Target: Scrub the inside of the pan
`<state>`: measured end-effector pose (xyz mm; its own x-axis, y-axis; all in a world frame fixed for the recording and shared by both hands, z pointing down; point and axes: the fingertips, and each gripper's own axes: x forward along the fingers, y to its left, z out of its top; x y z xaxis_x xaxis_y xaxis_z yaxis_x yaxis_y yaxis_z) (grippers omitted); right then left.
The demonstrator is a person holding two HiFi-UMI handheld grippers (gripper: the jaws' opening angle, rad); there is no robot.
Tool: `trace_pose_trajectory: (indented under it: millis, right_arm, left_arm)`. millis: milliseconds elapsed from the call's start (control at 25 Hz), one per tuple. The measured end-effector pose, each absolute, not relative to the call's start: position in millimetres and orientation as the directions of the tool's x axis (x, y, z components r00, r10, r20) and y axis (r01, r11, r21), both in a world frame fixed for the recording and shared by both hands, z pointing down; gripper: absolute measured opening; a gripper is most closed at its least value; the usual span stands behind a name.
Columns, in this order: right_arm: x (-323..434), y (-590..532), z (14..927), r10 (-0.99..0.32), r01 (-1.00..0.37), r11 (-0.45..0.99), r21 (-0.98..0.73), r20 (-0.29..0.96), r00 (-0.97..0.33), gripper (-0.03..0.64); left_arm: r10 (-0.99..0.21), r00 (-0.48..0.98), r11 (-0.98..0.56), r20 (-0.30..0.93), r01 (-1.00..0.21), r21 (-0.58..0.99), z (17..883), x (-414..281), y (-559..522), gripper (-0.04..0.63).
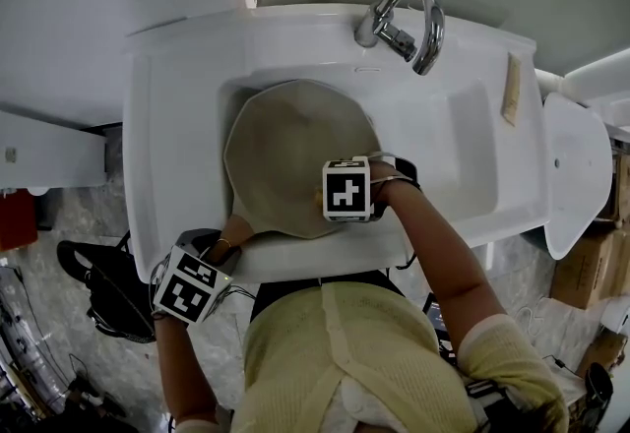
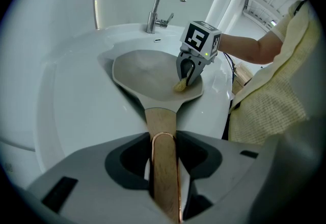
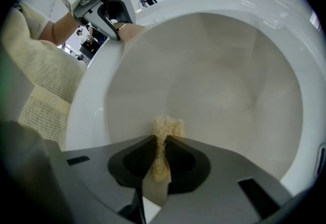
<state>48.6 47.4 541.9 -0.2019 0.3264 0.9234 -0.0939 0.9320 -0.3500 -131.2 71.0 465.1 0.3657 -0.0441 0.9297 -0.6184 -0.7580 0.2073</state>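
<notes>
The pan (image 1: 290, 155) sits in the basin of the sink (image 1: 167, 126), filling its left and middle part, with the handle reaching out over the front rim towards the front left corner. It is a wide, shallow pan with a pale beige, matte inside and a rim that runs in soft angles, not a true circle. The handle (image 2: 162, 126) is light wood with visible grain, flat and rounded at the end, and a thin copper-coloured edge runs down one side.

The left gripper (image 2: 163, 167) has its grey jaws pressed in on that wooden handle from both sides, gripping it a little way back from where it joins the pan. The right gripper (image 3: 162, 154) is down inside the pan at its front right side, close under the rim. Its jaws pinch a small scrubbing pad (image 3: 165, 129), straw-yellow and coarse, with frayed fibres fanning out past the jaw tips. The pad's tuft touches the pan's inner wall.

The sink is glossy white, with smooth rounded corners and a broad flat ledge all round. A curved chrome tap (image 1: 406, 20) stands at the back edge, right of the middle. The person leans over the front rim in a loose pale yellow knitted top (image 1: 364, 352).
</notes>
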Motion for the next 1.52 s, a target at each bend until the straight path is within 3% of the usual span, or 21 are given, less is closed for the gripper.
trace_pose_trajectory:
  millis: [600, 840, 1080, 1520]
  right_arm:
    - [70, 9, 541, 0.150, -0.205, 0.961, -0.185, 0.973, -0.177, 0.074]
    - [55, -13, 518, 0.052, -0.237, 0.963, -0.125, 0.955, -0.293, 0.074]
    - [34, -48, 514, -0.108, -0.242, 0.970, 0.029, 0.942, -0.317, 0.074]
    - [-28, -98, 505, -0.339, -0.306, 0.928, 0.214, 0.826, -0.450, 0.074]
  left_arm:
    - [-0.047, 0.380, -0.754, 0.924, -0.620, 0.217, 465, -132, 71, 0.201]
    - [-0.053, 0.387, -0.750, 0.921, -0.624, 0.219, 464, -131, 71, 0.201]
    - [-0.064, 0.395, -0.740, 0.916, -0.635, 0.222, 464, -130, 70, 0.199]
    - [-0.078, 0.417, -0.727, 0.906, -0.645, 0.234, 463, -130, 70, 0.199]
